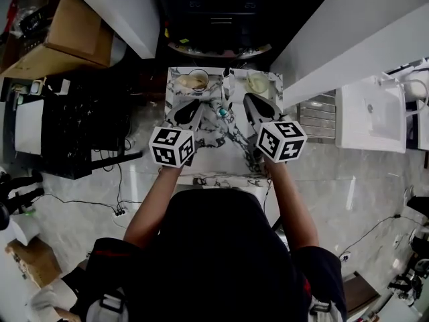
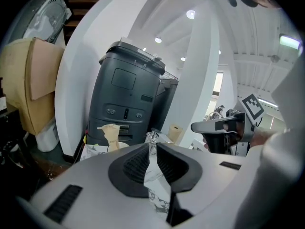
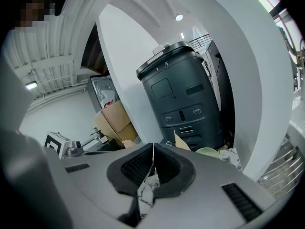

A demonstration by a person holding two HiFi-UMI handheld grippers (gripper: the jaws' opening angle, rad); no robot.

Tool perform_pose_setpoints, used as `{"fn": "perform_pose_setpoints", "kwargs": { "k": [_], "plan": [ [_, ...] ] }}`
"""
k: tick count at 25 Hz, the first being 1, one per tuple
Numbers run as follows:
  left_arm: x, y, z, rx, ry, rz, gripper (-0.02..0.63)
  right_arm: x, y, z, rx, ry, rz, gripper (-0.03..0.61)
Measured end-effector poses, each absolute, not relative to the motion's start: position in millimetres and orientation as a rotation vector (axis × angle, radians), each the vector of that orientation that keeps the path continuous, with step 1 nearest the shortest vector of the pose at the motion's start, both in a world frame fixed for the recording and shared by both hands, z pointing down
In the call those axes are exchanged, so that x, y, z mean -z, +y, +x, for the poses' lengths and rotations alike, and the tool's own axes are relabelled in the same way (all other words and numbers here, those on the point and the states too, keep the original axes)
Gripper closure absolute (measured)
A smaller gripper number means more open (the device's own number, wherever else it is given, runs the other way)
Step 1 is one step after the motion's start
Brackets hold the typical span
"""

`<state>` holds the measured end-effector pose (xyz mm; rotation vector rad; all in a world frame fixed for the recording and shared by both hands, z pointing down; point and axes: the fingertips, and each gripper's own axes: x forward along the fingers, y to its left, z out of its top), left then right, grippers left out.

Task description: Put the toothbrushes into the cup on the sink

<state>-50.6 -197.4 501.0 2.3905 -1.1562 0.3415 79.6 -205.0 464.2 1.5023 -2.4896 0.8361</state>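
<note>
A marbled sink top lies below me. At its far edge stand two beige cups, one on the left and one on the right. A small teal and white thing, perhaps a toothbrush, lies between the gripper tips. My left gripper hovers before the left cup; its jaws stand a narrow gap apart with nothing between them. My right gripper hovers before the right cup, pads pressed together, empty.
A tall dark grey machine stands behind the sink top. White slanted panels flank it. Cardboard boxes sit at the far left and a white basin unit at the right. Cables run over the floor.
</note>
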Motion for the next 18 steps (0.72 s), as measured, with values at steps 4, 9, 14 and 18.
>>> {"fn": "perform_pose_setpoints", "kwargs": {
  "k": [4, 9, 14, 18],
  "plan": [
    [-491, -190, -35, -0.339, -1.163, 2.421, 0.578, -464, -199, 88, -0.828, -2.504, 1.477, 0.543],
    [-477, -177, -12, -0.328, -1.171, 2.467, 0.592, -464, -190, 100, -0.808, -2.523, 1.436, 0.543],
    [-471, -160, 11, -0.301, -1.188, 2.475, 0.595, -466, -178, 116, -0.791, -2.540, 1.385, 0.543],
    [-467, -149, 24, -0.302, -1.215, 2.480, 0.597, -466, -171, 125, -0.760, -2.557, 1.342, 0.543]
  ]
}}
